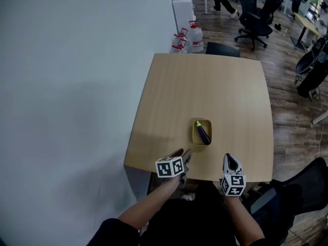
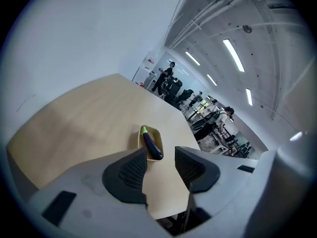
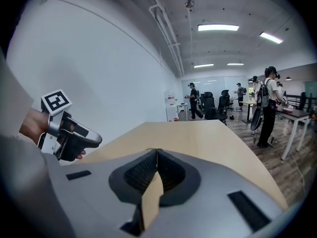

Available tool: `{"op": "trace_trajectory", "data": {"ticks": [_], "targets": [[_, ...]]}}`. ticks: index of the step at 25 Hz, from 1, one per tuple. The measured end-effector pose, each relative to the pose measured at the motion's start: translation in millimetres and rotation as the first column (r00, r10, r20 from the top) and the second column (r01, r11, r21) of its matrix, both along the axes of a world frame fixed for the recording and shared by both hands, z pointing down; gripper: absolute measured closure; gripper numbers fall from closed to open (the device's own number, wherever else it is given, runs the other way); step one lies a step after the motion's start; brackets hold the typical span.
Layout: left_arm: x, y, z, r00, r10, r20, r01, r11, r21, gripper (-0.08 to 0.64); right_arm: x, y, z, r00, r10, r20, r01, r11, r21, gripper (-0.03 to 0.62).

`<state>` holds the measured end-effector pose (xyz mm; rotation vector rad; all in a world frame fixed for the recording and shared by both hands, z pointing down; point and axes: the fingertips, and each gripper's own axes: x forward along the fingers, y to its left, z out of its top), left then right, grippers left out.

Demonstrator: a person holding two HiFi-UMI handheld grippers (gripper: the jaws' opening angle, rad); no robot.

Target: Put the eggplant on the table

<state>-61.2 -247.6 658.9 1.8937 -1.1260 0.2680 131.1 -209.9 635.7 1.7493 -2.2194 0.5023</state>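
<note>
Purple, with a green stem end, the eggplant [image 1: 203,133] was seen lying in a small yellow tray [image 1: 195,132] on a pale wood worktop [image 1: 205,86]. The tray was set near the worktop's near edge, a little right of the middle. The eggplant was laid slantwise inside it, with the green end turned away from the person.

The left tool [image 2: 161,160] was held over the near edge, near the tray but apart from it. Its jaws were spread and released, with nothing between them. In the left gripper view the tray and eggplant were seen beyond the gap.

The right tool [image 3: 157,155] was held at the same edge, to the right of the tray and apart from it. Its jaws were clenched together on nothing.

A white wall [image 1: 77,86] ran along the worktop's left side. Clear bottles [image 1: 192,35] with red caps were stood on the floor past the far left corner. A black chair [image 1: 253,14] was seen further back, where people were standing.
</note>
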Motion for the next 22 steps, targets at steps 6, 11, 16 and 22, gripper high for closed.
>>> {"op": "trace_trajectory", "data": {"ticks": [6,11,16,22], "targets": [[-6.6,56.6,-56.9,0.996,0.060,-0.067,-0.048,0.985,0.167,0.406,-17.0,44.9,-34.0,1.000,0.010,0.000,-0.010,1.000,0.026,0.532],[-14.9,93.6,-82.9,0.997,0.046,-0.063,-0.027,0.959,0.283,0.522,-31.3,76.8,-61.6,1.000,0.006,-0.004,-0.006,0.996,0.086,0.532],[-16.7,121.2,-110.6,0.999,0.034,-0.021,-0.023,0.918,0.396,0.540,-52.0,106.7,-88.3,1.000,-0.009,0.018,0.008,0.994,0.105,0.532],[-22.7,126.7,-133.5,0.996,0.000,0.084,-0.043,0.855,0.518,0.541,-69.1,125.4,-112.2,0.999,-0.025,0.026,0.021,0.990,0.143,0.532]]}}
